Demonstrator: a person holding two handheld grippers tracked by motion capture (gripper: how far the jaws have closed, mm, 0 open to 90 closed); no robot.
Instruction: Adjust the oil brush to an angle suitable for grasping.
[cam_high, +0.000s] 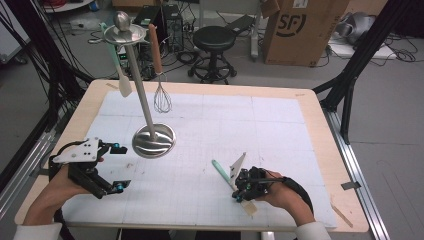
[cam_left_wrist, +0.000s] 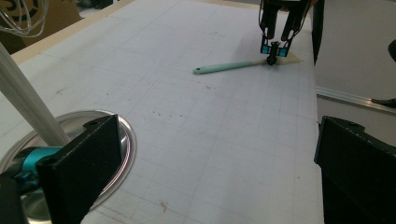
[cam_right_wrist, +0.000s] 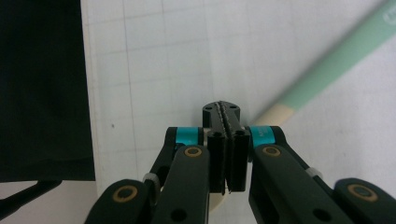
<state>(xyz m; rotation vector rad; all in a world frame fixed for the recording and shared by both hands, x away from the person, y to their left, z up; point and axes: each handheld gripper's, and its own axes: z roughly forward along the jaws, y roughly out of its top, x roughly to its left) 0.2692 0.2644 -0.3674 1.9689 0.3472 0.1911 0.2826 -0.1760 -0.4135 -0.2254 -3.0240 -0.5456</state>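
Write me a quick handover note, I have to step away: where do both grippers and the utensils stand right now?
Left gripper: open, holding nothing, beside the rack's round base.
Right gripper: jaws shut, tips down on the mint-handled spatula where handle meets blade; whether it pinches it is unclear.
Spatula lies flat on the mat.
Done: a whisk and another spatula already hang on the rack.
Left: probably lift this spatula and hang it too.
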